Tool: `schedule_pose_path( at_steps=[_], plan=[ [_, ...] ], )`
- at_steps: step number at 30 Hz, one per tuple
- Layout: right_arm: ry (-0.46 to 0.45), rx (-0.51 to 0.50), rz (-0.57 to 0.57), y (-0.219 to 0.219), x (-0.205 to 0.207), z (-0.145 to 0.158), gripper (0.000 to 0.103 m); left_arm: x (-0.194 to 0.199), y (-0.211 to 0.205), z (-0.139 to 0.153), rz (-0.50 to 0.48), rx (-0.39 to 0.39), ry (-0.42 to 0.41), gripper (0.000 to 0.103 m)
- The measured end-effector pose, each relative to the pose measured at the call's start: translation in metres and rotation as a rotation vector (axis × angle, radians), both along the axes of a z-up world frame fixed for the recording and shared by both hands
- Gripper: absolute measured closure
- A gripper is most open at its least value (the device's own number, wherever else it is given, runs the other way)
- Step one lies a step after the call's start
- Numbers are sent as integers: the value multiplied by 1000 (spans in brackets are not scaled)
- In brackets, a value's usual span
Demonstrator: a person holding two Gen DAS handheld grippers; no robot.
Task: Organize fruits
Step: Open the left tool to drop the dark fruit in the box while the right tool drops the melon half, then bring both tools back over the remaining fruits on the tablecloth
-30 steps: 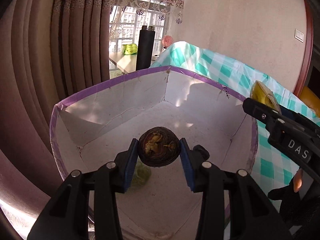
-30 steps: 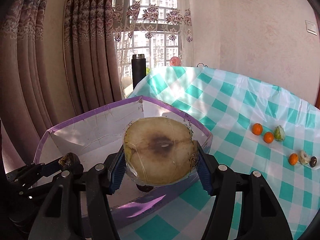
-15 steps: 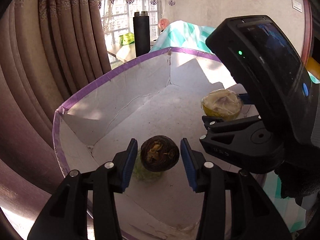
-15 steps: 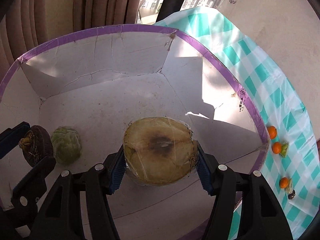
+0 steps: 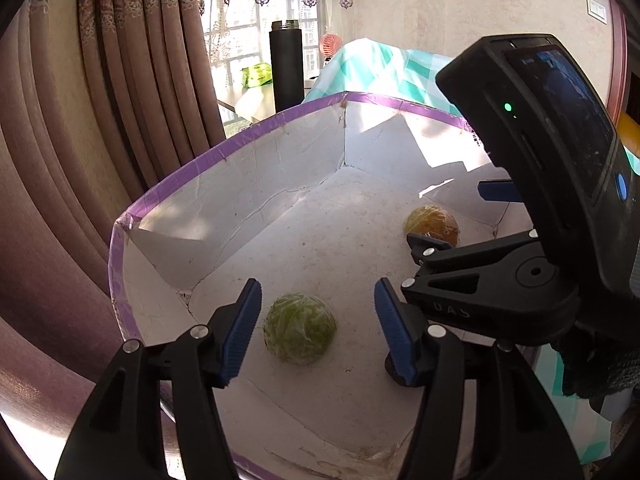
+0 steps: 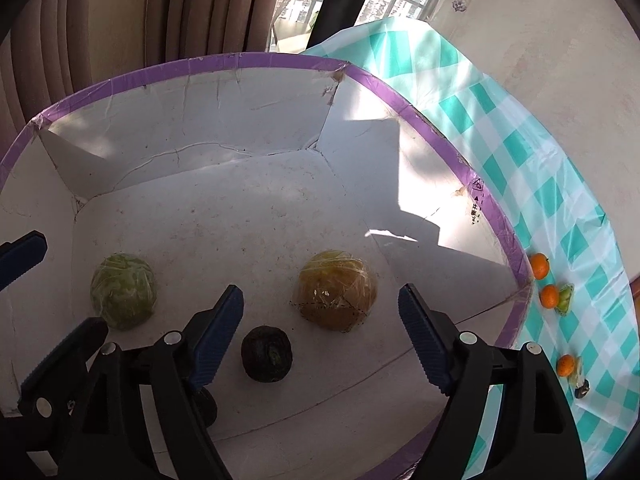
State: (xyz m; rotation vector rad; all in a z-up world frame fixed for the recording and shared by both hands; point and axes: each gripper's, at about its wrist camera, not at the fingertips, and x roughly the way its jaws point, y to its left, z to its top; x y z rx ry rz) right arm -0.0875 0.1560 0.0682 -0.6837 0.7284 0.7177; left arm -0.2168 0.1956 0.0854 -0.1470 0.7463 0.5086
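A white box with a purple rim [image 6: 420,96] [image 5: 168,188] holds three fruits. A green wrapped fruit [image 6: 123,296] [image 5: 300,328] lies at the left. A yellow-brown wrapped half fruit [image 6: 338,294] [image 5: 432,224] lies at the right. A small dark fruit [image 6: 267,354] lies between them at the front. My left gripper [image 5: 318,328] is open and empty above the green fruit. My right gripper [image 6: 320,340] is open and empty above the half fruit and the dark fruit. The right gripper's body [image 5: 540,200] fills the right of the left wrist view.
The box stands on a teal checked tablecloth [image 6: 540,168]. Several small oranges [image 6: 540,266] and other small fruits [image 6: 566,298] lie on the cloth to the right of the box. A black bottle [image 5: 286,68] stands behind the box. Curtains [image 5: 100,100] hang at the left.
Both grippers opened wide. The dark fruit dropped from my left gripper and the half fruit from my right gripper; both now lie on the box floor.
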Motion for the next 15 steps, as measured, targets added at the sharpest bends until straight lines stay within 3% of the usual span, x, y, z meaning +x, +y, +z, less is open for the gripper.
schedule_pose_path(
  at_steps=[2,9,11,15],
  plan=[
    [-6,20,-1,-1,0,2,22,0,5,-1,58,13,15,24],
    [-35,129,-10,-9,-2,8,21,-2,5,2,57,38,-14,18],
    [-53,217,-27,-21,-2,16,21,-6,3,7,89,54,-56,10],
    [-93,481,-63,-68,2,42,17,-22,-14,31,125,146,-211,7]
  ],
)
